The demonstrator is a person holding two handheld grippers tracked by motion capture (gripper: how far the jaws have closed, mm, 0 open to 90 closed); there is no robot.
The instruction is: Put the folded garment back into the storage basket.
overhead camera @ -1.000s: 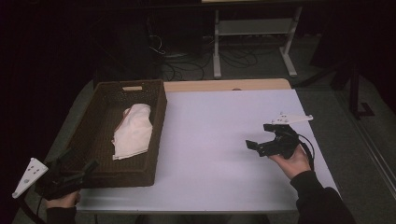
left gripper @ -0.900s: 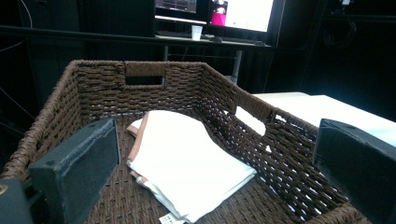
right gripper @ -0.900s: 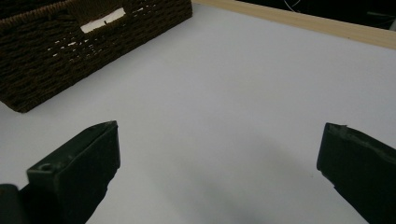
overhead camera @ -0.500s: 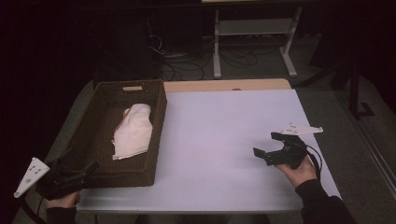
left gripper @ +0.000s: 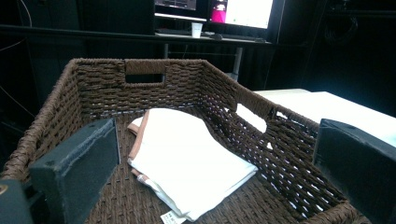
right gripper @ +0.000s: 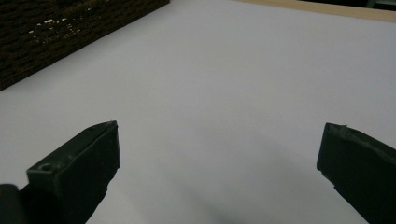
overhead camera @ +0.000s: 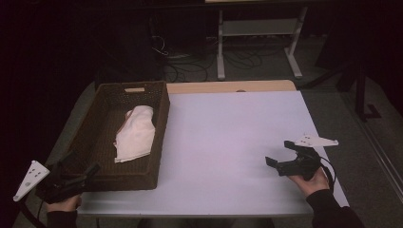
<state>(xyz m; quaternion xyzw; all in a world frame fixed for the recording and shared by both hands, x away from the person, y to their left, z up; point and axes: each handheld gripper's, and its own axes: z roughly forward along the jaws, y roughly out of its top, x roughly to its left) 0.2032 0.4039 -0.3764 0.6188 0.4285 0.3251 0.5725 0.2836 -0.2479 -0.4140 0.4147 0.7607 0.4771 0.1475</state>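
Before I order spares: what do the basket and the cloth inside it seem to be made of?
The basket looks like dark brown woven wicker or rattan, matte: plaited strands and see-through gaps show in its walls. The cloth looks like soft off-white cotton-like fabric, folded in layers with a small tag at one corner; the exact fibre is unclear.

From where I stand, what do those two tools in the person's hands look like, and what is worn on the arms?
Each is a black handheld gripper with two blocky, flat-faced jaws. The left gripper and the right gripper each carry a pale grey three-cornered plate dotted with small holes. A dark cable loops from the right one. Dark long sleeves cover both forearms.
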